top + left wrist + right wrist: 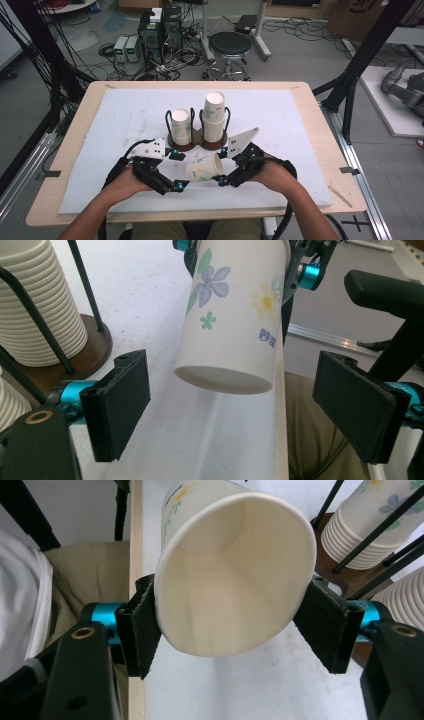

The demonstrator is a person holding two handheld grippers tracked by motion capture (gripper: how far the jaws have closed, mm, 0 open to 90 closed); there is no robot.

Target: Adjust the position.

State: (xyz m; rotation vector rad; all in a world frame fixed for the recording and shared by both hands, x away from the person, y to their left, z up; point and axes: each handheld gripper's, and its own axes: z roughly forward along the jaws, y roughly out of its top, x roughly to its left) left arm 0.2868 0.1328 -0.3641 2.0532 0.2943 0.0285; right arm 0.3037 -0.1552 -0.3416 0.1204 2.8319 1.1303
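Two grippers meet over the near edge of the table, close to its middle, with one paper cup (pixel 204 167) between them. The right gripper (pixel 223 178) has the cup clamped near its rim, its pads pressing either side of the open mouth so that the rim is squeezed slightly oval (the right gripper view looks straight into the bare white inside). The cup lies on its side in that grip, lifted off the white mat (pixel 125 120), its base pointing toward the left gripper (pixel 176 187). That gripper stands wide, both pads clear of the cup, the base hanging just ahead of them and between their lines without touching either. The cup is white, printed with a blue flower, a yellow daisy and small green sprigs. Farther back, at the middle of the table, a brown two-post cup holder (pixel 196 142) carries two stacks of like cups, the right one taller.
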